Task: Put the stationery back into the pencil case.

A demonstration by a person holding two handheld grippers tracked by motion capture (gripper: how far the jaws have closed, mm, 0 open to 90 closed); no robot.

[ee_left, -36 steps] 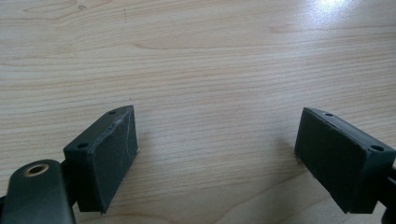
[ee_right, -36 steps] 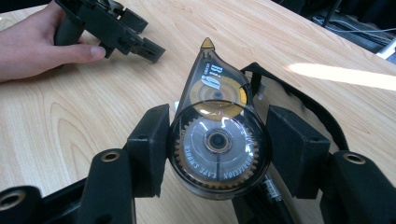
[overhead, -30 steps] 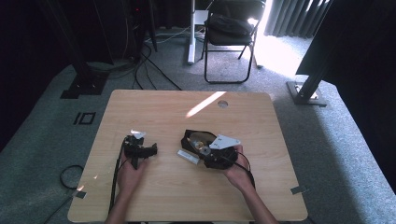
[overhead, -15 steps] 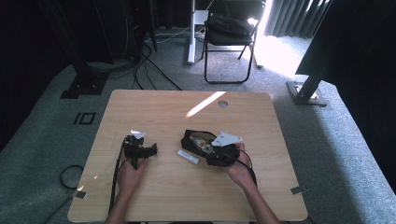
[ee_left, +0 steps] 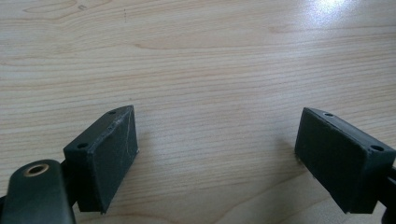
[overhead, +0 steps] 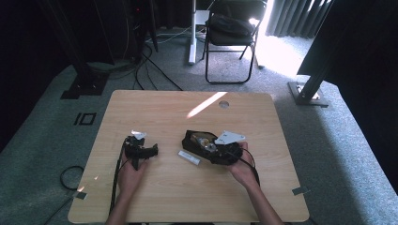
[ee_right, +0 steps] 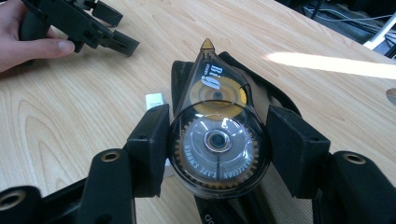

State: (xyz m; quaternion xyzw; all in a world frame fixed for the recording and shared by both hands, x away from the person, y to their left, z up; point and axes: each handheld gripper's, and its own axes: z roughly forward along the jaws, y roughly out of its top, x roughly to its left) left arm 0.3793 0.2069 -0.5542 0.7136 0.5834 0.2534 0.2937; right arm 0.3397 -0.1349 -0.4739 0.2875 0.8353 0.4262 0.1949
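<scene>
Gripping the correction tape dispenser (ee_right: 217,135) by its round belly, the right gripper (ee_right: 217,149) has its fingers closed on light, hard, slick plastic above a black pouch (overhead: 195,140) on the counter (overhead: 155,108). The left gripper (ee_left: 217,154), fingers spread, holds nothing; the high view adds a small white piece (overhead: 188,157).

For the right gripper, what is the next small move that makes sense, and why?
Probably a short lift. The right gripper has its jaws closed on both sides of the correction tape dispenser, which sits over an open black pouch. Lifting it a little would free it from the pouch. The left gripper rests open on the table, holding nothing.
</scene>
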